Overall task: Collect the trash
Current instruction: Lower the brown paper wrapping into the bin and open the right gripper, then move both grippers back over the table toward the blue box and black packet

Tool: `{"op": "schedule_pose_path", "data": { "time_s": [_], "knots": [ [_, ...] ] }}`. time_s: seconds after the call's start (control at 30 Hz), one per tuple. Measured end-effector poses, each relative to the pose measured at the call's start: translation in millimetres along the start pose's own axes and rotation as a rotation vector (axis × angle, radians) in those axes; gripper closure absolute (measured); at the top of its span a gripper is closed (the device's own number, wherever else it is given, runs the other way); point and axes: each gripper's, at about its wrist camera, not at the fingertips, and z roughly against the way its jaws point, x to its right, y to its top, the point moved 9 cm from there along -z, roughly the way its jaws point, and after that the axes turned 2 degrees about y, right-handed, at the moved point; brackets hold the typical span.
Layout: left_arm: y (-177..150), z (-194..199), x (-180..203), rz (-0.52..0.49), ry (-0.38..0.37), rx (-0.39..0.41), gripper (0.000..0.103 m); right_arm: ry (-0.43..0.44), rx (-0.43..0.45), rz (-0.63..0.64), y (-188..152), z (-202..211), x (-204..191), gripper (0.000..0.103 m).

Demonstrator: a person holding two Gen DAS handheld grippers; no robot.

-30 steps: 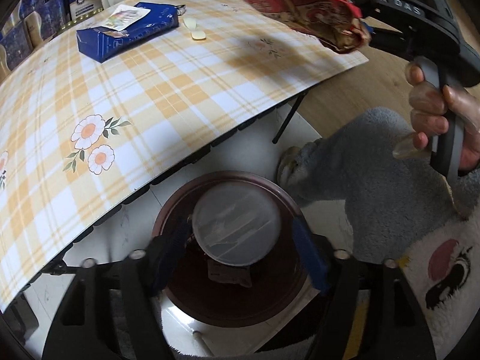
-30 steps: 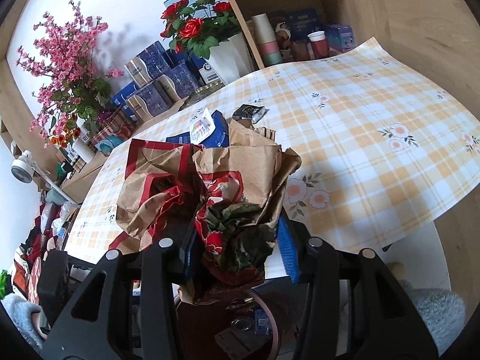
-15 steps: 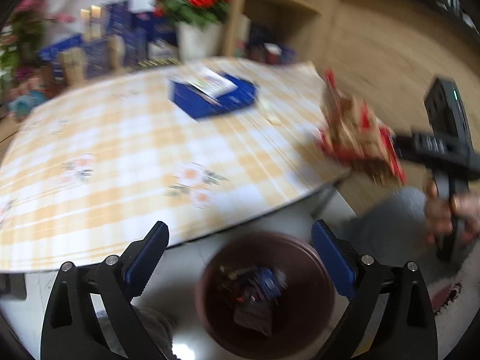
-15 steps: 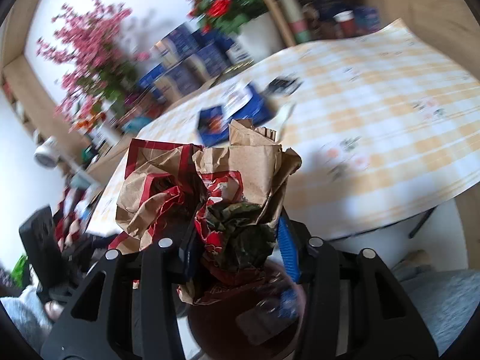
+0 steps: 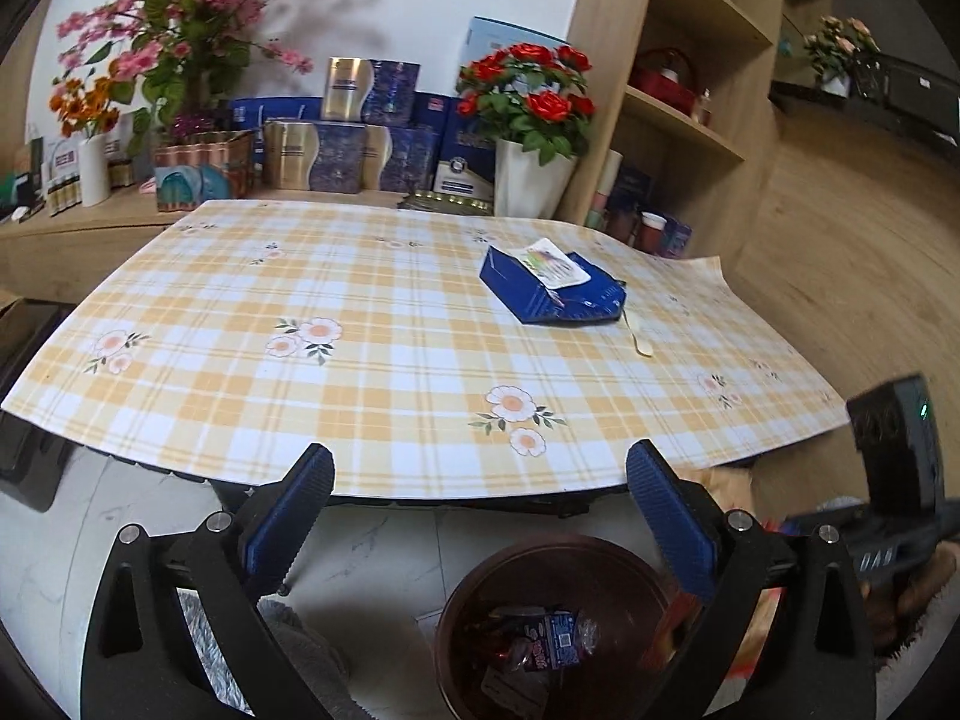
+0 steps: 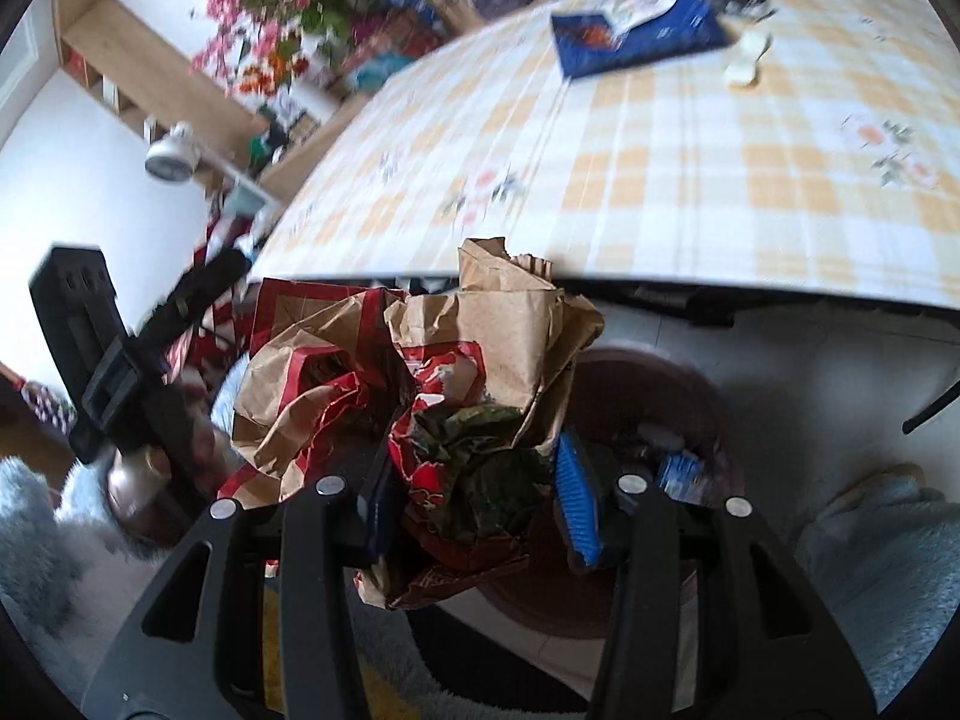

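Observation:
My left gripper (image 5: 480, 510) stands wide open with nothing between its blue pads (image 5: 300, 510), just above a dark brown bin (image 5: 468, 612) on the floor that holds wrappers. On the plaid table (image 5: 360, 396) lie a blue packet (image 5: 552, 294) with a white paper on it and a small cream piece (image 5: 639, 339). My right gripper (image 6: 474, 498) is shut on a crumpled brown and red paper bag (image 6: 420, 372), held below the table edge beside the bin (image 6: 678, 390). The blue packet (image 6: 630, 36) and cream piece (image 6: 747, 63) also show in the right wrist view.
Boxes, flower vases (image 5: 528, 174) and wooden shelves (image 5: 678, 114) stand behind the table. A small dark wrapper (image 6: 738, 0) lies by the packet. A grey fluffy slipper (image 6: 870, 534) and a shaggy rug (image 6: 36, 540) flank the bin on the white floor.
The left gripper let go of a round clear lid over the bin, opened wide and tilted up toward the table. The right gripper brought the paper bag down from above the table to the bin.

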Motion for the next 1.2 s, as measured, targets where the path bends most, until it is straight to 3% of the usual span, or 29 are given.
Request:
{"op": "schedule_pose_path", "data": {
  "time_s": [0.33,0.43,0.67,0.8,0.93,1.03,1.2],
  "knots": [
    [-6,-5,-3,0.014,0.006,-0.023,0.007,-0.166,-0.192,-0.003,-22,-56,33,0.055],
    [-7,-6,-4,0.012,0.009,-0.03,0.007,-0.234,-0.186,0.022,-26,-67,45,0.055],
    [-10,-13,-8,0.027,0.016,-0.055,0.007,-0.272,-0.184,0.016,-35,-71,58,0.055],
    [-11,-15,-8,0.028,0.016,-0.063,0.007,-0.286,-0.173,0.027,-31,-71,58,0.047],
    [-11,-15,-8,0.028,0.015,-0.062,0.007,-0.292,-0.159,-0.006,-27,-70,65,0.026],
    [-11,-15,-9,0.038,0.017,-0.06,0.007,-0.292,-0.117,-0.016,-21,-61,65,0.016],
    [-10,-15,-12,0.056,0.023,-0.058,0.007,-0.291,-0.042,0.007,-12,-45,56,0.009]
  ]
}}
